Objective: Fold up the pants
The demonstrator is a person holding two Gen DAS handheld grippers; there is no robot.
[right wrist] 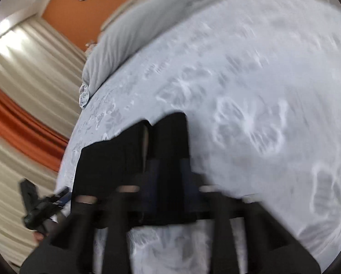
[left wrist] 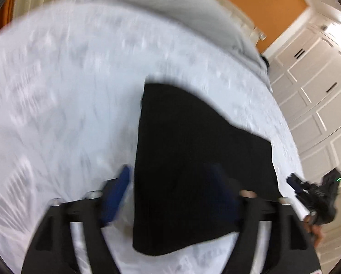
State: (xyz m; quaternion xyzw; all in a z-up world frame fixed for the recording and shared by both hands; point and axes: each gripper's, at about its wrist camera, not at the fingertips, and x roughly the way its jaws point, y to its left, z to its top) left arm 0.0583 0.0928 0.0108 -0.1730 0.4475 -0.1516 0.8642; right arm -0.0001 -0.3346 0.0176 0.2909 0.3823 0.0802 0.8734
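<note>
So from the left wrist camera, the black pants (left wrist: 193,159) are lying flat on the bed (left wrist: 67,91), which has a white patterned cover, and they look partly folded already. The left tongs (left wrist: 172,194) are spread wide and not gripping anything: the left blue finger (left wrist: 119,191) is over the white cover just beside the pants' edge, the other one sits over the dark cloth. The right tongs (left wrist: 295,183) peek in at the far right edge, by the white cabinet doors (left wrist: 314,91). Right wrist camera is pretty blurry, but the pants (right wrist: 115,159) are right under the right tongs (right wrist: 168,182), whose fingers stand apart, released, with dark cloth showing between them. The left tongs (right wrist: 63,194) show at the lower left, near the curtains (right wrist: 22,91).
</note>
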